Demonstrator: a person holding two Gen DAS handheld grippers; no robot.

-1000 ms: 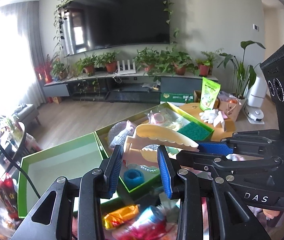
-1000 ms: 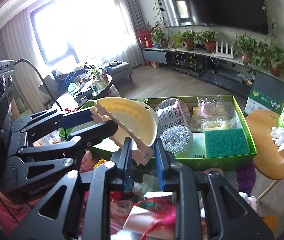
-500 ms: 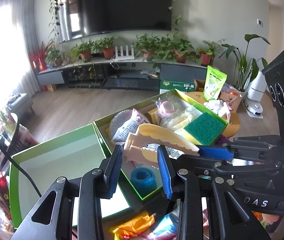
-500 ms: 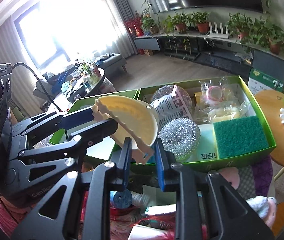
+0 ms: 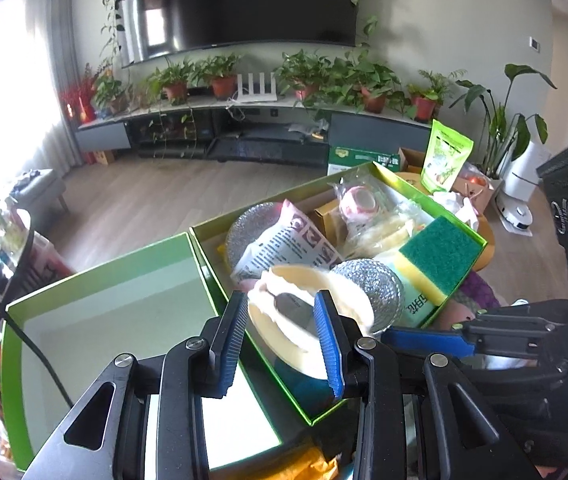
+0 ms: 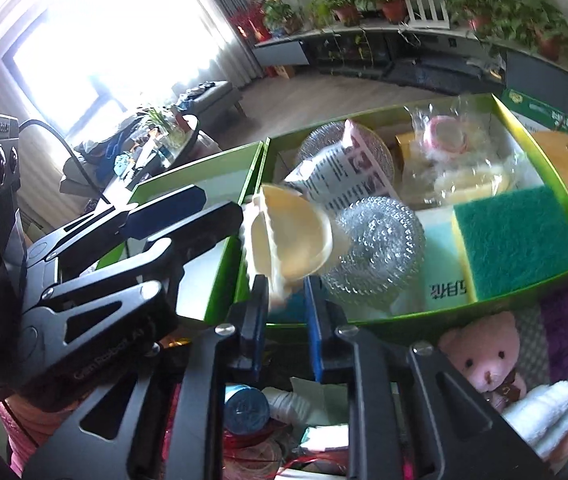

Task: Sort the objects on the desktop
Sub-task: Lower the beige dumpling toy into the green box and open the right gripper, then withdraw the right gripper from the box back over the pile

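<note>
A cream dumpling mould point(image 5: 304, 312) point(image 6: 288, 240) hangs open and tilted over the near left corner of the filled green box point(image 5: 480, 238) point(image 6: 552, 168). My left gripper point(image 5: 280, 340) is open around it. My right gripper point(image 6: 284, 320) is just below the mould, its jaws a small gap apart, and its handle end sits between them. In the box lie two steel scourers point(image 6: 380, 240), a printed packet point(image 6: 344, 176), a green sponge point(image 6: 516, 240) and wrapped items. An empty green lid point(image 5: 84, 320) lies to the left.
Below the box, in the right wrist view, are a pink teddy bear point(image 6: 488, 356), a rolled white towel point(image 6: 548, 412), a blue roll point(image 6: 244, 408) and red string. A round wooden table point(image 6: 564, 152) stands to the right. A TV bench with plants is behind.
Both grippers have moved forward and down over the filled box. The mould has swung from level to tilted and open, and it has dropped lower into the box corner.
</note>
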